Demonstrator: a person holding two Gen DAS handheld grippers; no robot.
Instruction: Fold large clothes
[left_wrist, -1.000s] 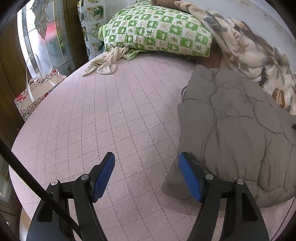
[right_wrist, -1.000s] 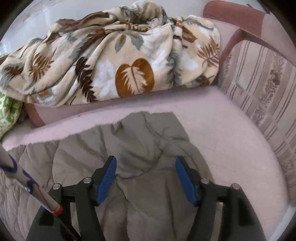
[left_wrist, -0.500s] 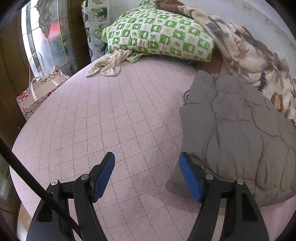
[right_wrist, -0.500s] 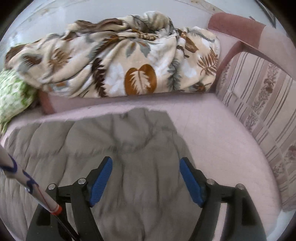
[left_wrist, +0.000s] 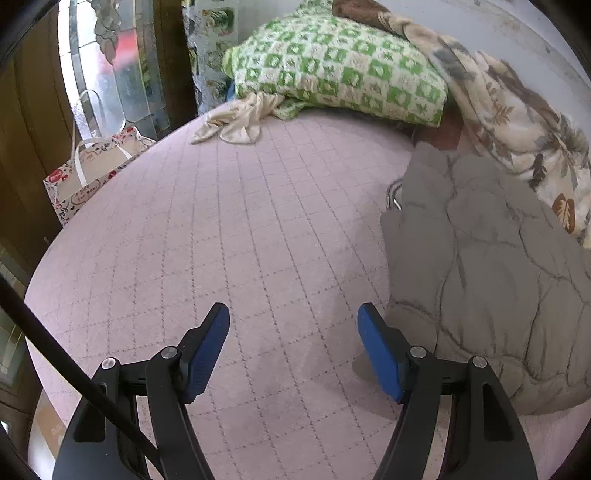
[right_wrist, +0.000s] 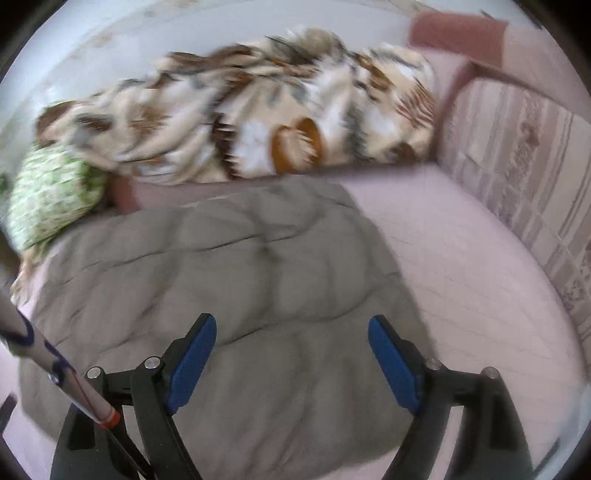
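Left wrist view: the left gripper (left_wrist: 293, 332) hangs over the pink quilted bedspread (left_wrist: 229, 236) with its blue pads spread wide and nothing between them. Its right pad sits just beside the near edge of the folded grey quilted jacket (left_wrist: 491, 280), which lies on the right part of the bed. Compared with a second ago, the jacket has slid rightward and lower in this view, and more bare bedspread shows ahead. A green checked pillow (left_wrist: 340, 70), a cream cloth (left_wrist: 236, 122) and a gift bag (left_wrist: 88, 170) lie beyond.

From the right wrist, the right gripper (right_wrist: 291, 350) is above the jacket (right_wrist: 258, 280), fingers wide apart, gripping nothing. A second ago it was close over the fabric; now far more of the folded jacket is in sight, and the view is blurred. The leaf-print blanket (right_wrist: 258, 122) is heaped behind, with the striped sofa arm (right_wrist: 528, 177) at the right.
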